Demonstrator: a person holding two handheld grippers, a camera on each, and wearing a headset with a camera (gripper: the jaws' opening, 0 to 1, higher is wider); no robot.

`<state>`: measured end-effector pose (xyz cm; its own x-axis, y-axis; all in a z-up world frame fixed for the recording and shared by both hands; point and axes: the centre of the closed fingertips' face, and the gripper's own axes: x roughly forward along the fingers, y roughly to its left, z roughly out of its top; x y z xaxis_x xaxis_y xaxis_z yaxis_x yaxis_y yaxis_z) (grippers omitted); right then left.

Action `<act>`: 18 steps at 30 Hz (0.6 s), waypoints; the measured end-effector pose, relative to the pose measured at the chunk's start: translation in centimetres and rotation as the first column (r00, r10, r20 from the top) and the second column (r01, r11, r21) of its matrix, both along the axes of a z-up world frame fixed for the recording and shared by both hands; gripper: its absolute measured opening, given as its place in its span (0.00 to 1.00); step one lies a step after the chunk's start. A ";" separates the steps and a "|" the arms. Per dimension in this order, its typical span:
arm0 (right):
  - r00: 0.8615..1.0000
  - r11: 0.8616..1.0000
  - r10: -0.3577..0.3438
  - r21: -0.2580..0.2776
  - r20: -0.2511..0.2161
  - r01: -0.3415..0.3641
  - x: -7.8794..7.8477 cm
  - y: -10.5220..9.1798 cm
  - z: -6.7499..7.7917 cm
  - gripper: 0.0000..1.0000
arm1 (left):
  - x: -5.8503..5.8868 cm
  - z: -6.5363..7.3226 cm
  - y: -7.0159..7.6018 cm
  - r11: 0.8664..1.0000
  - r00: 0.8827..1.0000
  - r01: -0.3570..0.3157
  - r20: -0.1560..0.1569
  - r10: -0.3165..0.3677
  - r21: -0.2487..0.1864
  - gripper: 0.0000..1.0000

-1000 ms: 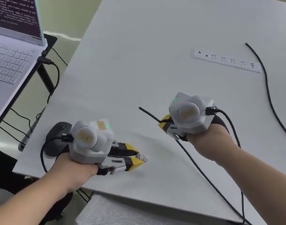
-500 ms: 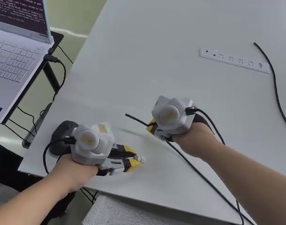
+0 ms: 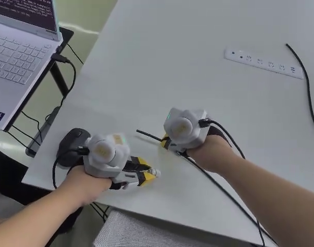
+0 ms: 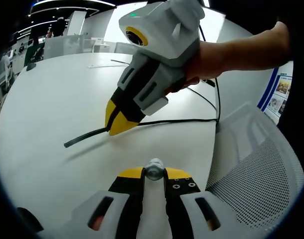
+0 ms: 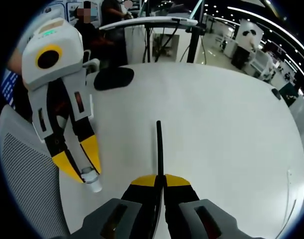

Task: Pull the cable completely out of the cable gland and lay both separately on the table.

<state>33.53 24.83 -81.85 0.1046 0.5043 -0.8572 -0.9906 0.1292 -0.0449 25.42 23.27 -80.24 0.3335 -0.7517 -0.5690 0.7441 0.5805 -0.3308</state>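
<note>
While you look down from the head view, the white table (image 3: 162, 62) takes up most of the frame. An open laptop (image 3: 18, 46) sits beside it in the upper left corner, and the grey mesh of a chair (image 3: 126, 231) shows along the bottom edge. A white power strip (image 3: 262, 63) lies flat in the upper right, and a loose black wire (image 3: 306, 87) curves down the right edge just past it. A black mouse (image 3: 72, 146) rests at the lower left, close to the table's near edge and right behind your left hand. Your left gripper (image 3: 149, 174) is low and left of centre, pointing toward the right of the frame. Your right gripper (image 3: 164, 141) is at the centre, pointing left, with its tips near the left one's but apart from them. The right gripper's jaws are pressed nearly together on the black cable (image 5: 159, 144). A short free end pokes out ahead of the tips over the table, and the rest trails back toward the lower right of the head view. Your left gripper's jaws stand narrow, pinching the small pale cable gland (image 4: 153, 169) at their very tips, near the table's near edge. The gland is clear of the cable, with bare table between them. You cannot tell from these views whether the gland touches the tabletop.
</note>
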 end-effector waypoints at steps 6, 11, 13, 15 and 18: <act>1.000 1.000 0.005 -0.006 -0.009 -0.005 -0.2 0.1 -0.3 0.00 | -0.1 -0.6 0.2 1.000 1.000 -0.002 -0.005 0.002 -0.002 0.15; 1.000 1.000 0.020 -0.005 -0.013 -0.021 -0.3 0.1 -0.5 0.00 | 0.1 -0.6 0.3 1.000 1.000 -0.003 0.005 0.003 0.001 0.15; 1.000 1.000 0.025 -0.005 -0.016 -0.025 -0.4 0.1 -0.7 0.00 | 0.2 -0.6 0.2 1.000 1.000 -0.006 0.006 0.006 0.002 0.15; 1.000 1.000 0.024 -0.005 -0.016 -0.024 -0.3 0.1 -0.7 0.00 | 0.3 -0.6 0.3 1.000 1.000 -0.007 0.007 0.007 0.002 0.15; 1.000 1.000 0.022 -0.002 -0.019 -0.022 -0.3 0.1 -0.6 0.00 | 0.3 -0.7 0.2 1.000 1.000 -0.010 0.005 0.010 0.002 0.15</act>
